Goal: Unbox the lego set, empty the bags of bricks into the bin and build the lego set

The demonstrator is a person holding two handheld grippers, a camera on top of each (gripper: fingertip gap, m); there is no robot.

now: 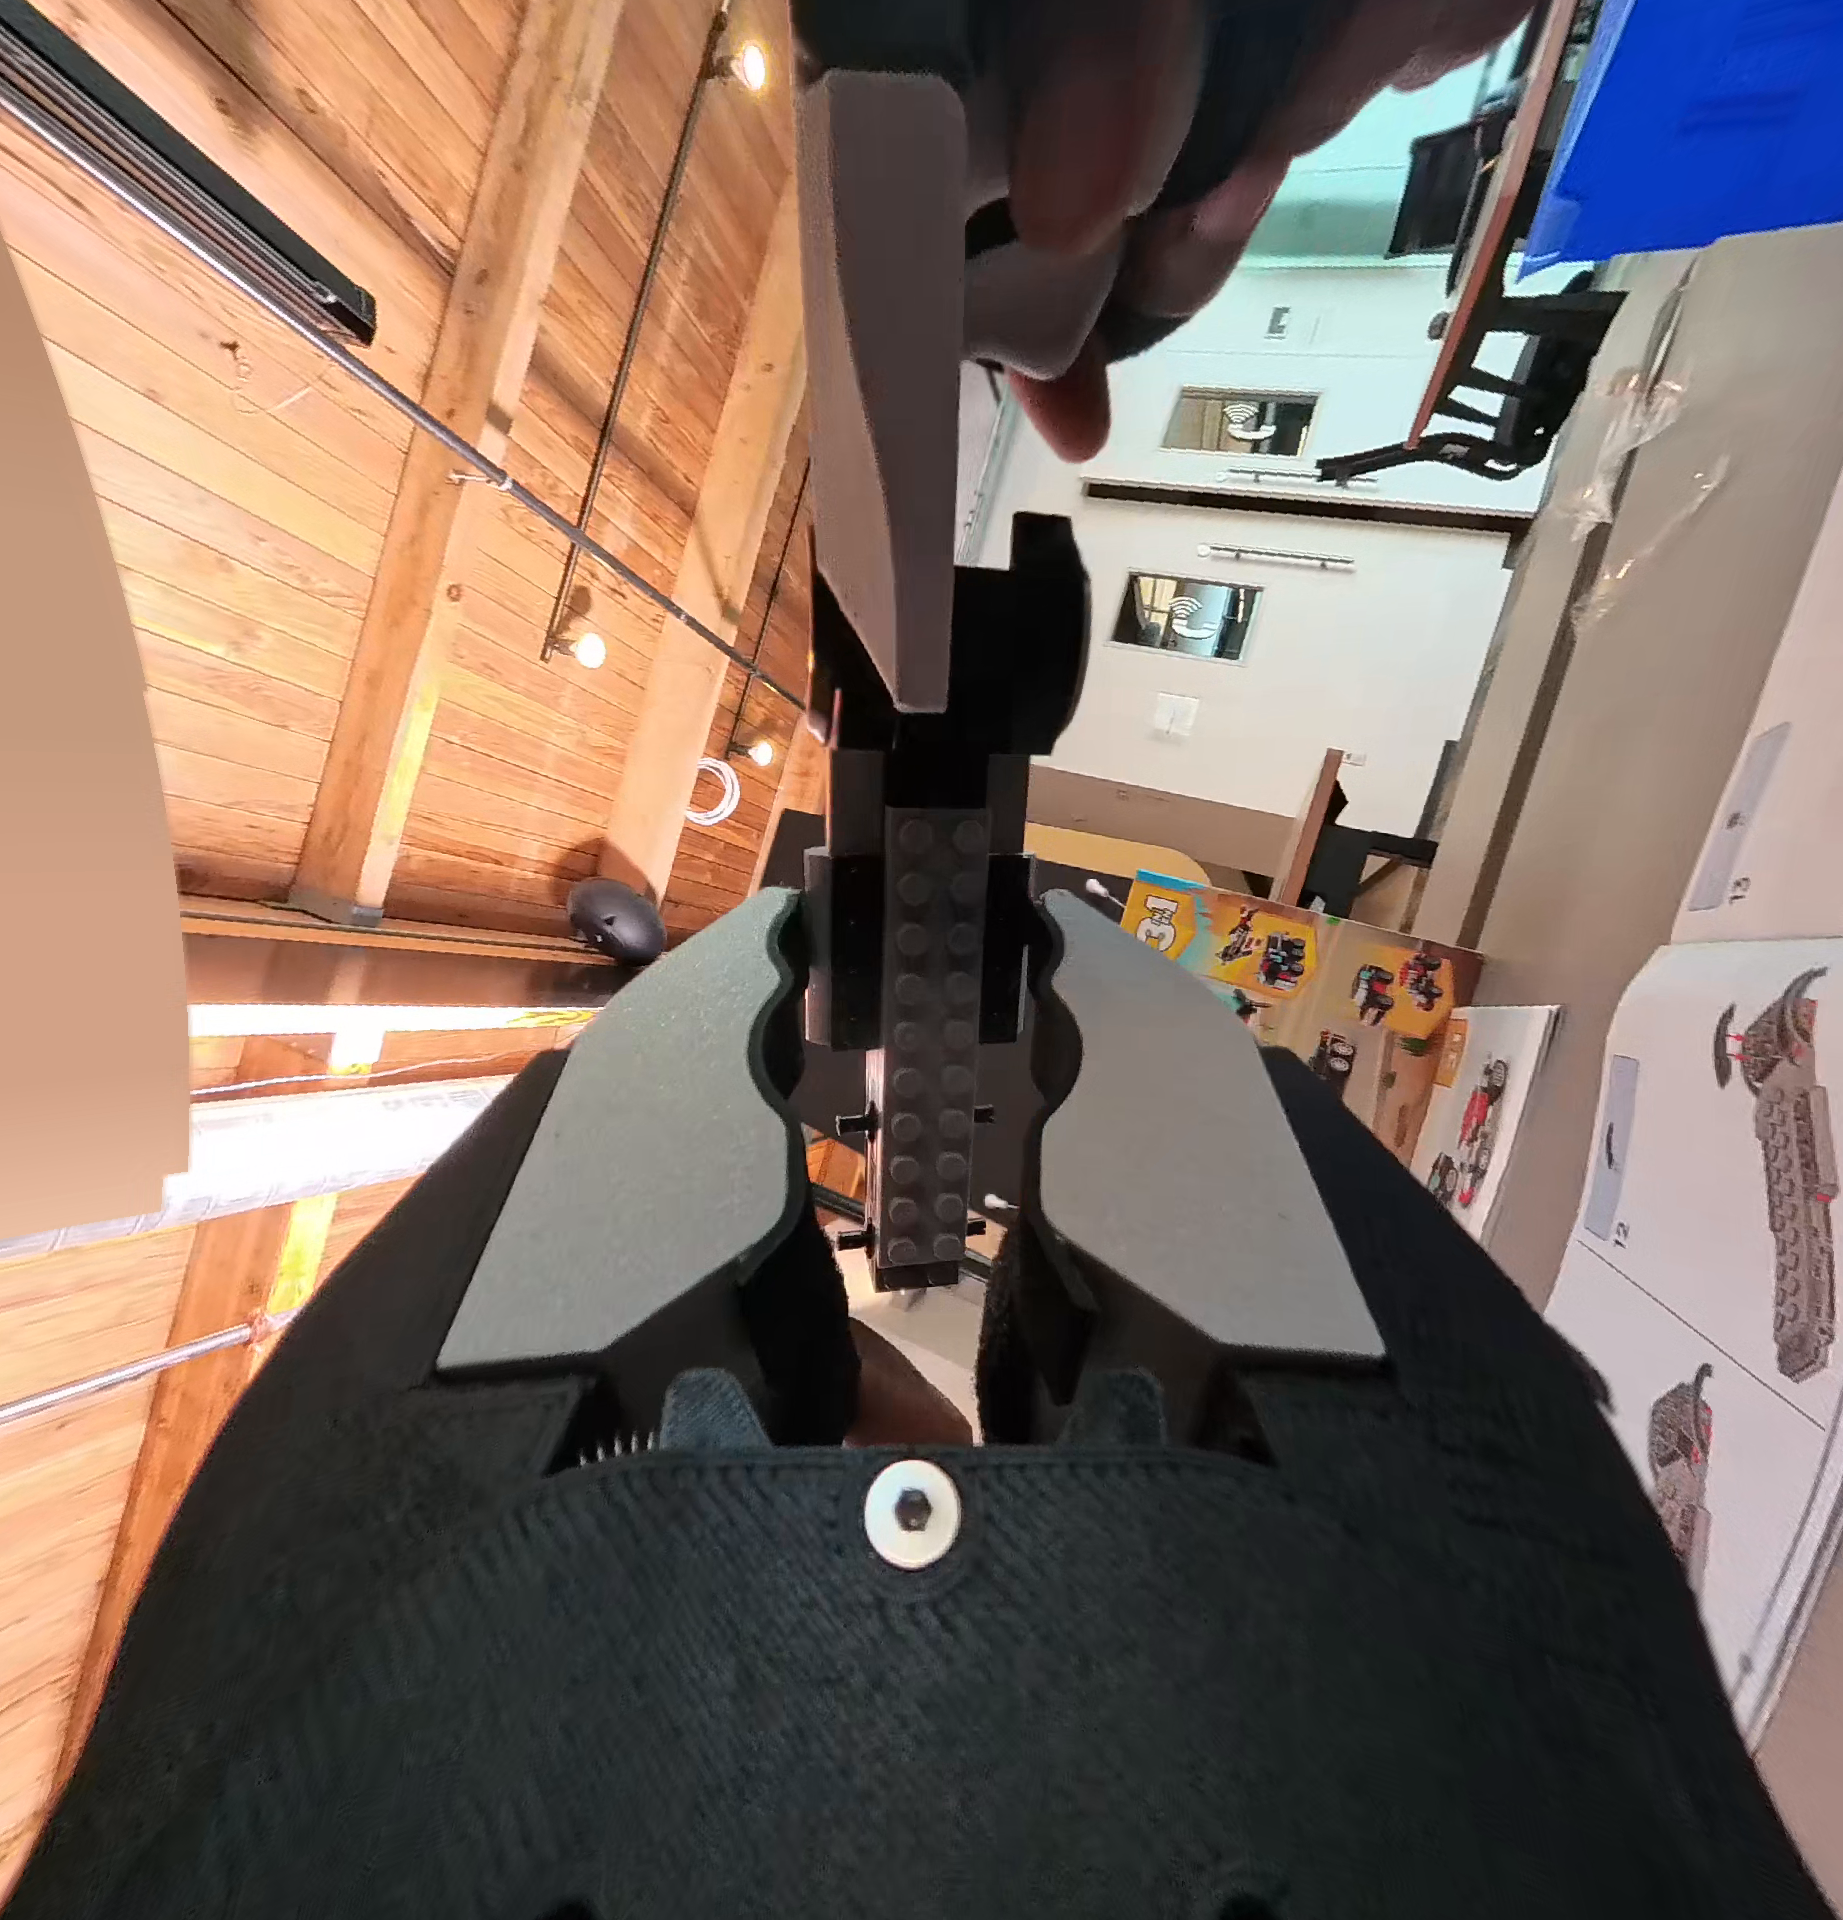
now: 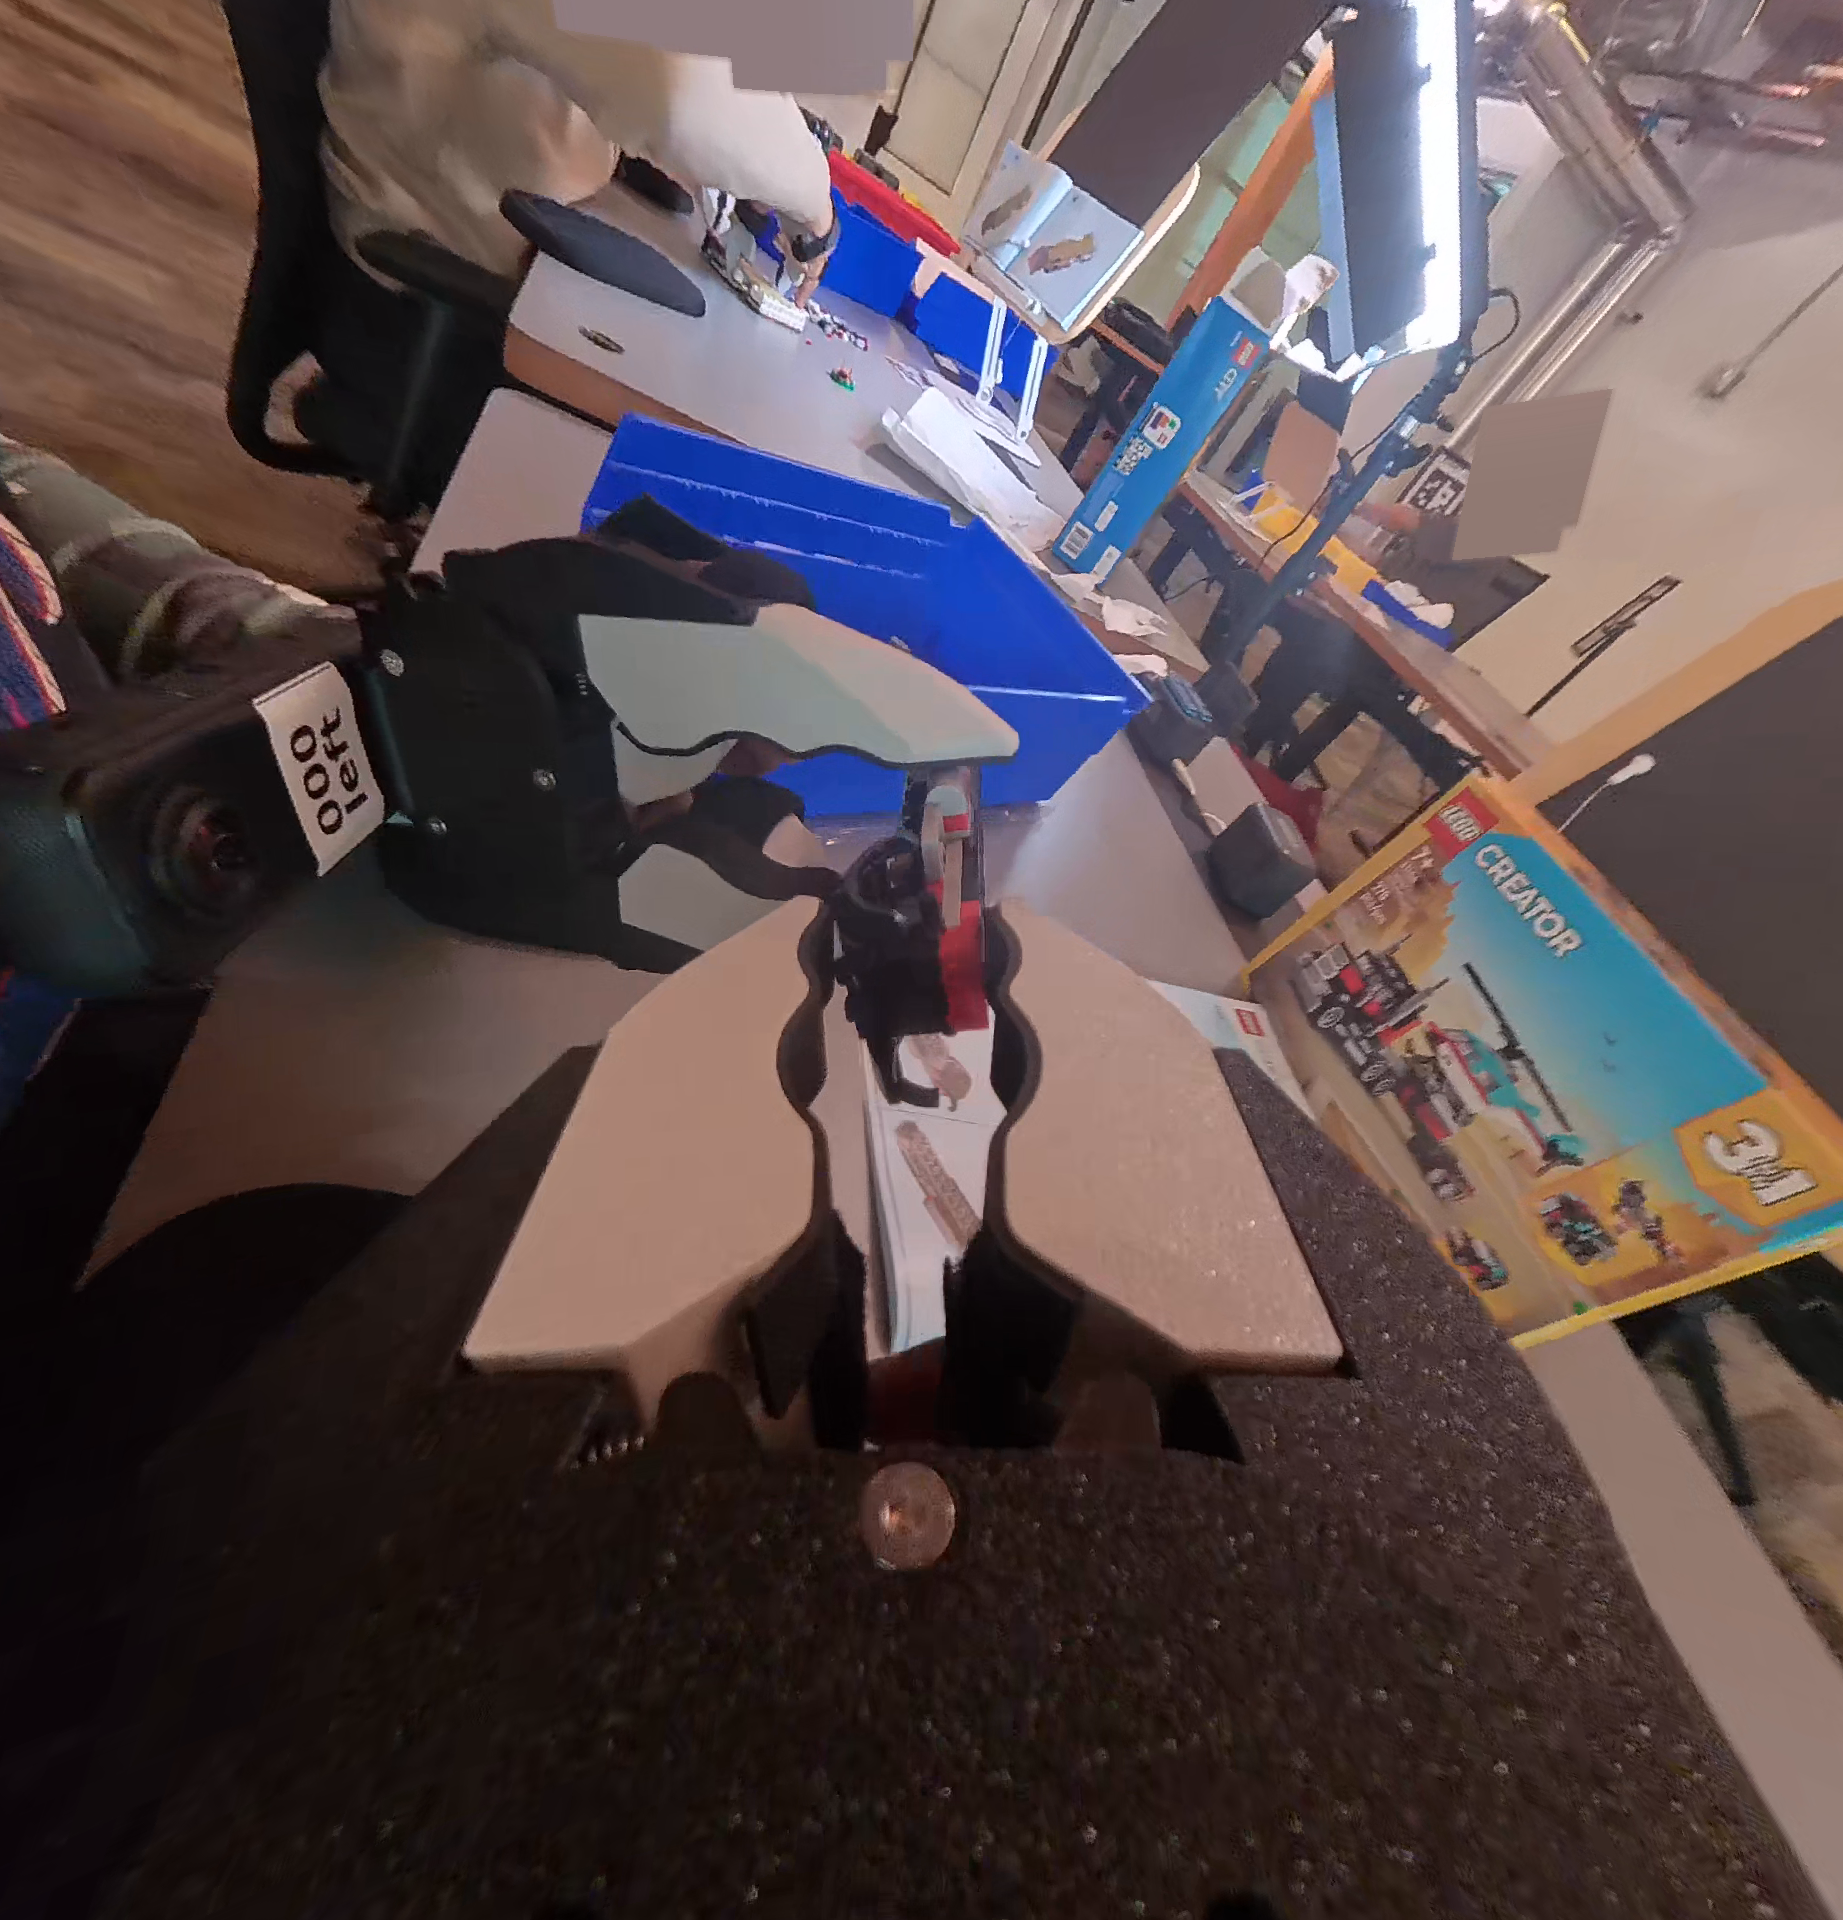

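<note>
A partly built lego model (image 1: 932,1039), long, black and studded, is gripped between the two fingers of the left gripper (image 1: 922,997), which are closed against its sides. In the left wrist view the model is held up off the table, with the wooden ceiling (image 1: 397,582) behind it. The far end of the model is met from above by the right gripper (image 1: 896,416), a hand (image 1: 1083,208) being seen on that tool. In the right wrist view the right gripper (image 2: 901,997) is closed on the black and red end of the same model (image 2: 912,966), while the left gripper (image 2: 792,748) is seen just beyond the model, reaching in from the left. A blue bin (image 2: 896,582) stands on the grey table (image 2: 1104,862) behind the model. An open instruction booklet (image 1: 1727,1195) lies on the table right of the model, and the set's yellow-edged box (image 2: 1540,1060) is propped up farther right. Another person's sleeve (image 2: 709,135) is seen at a table well beyond the bin.
</note>
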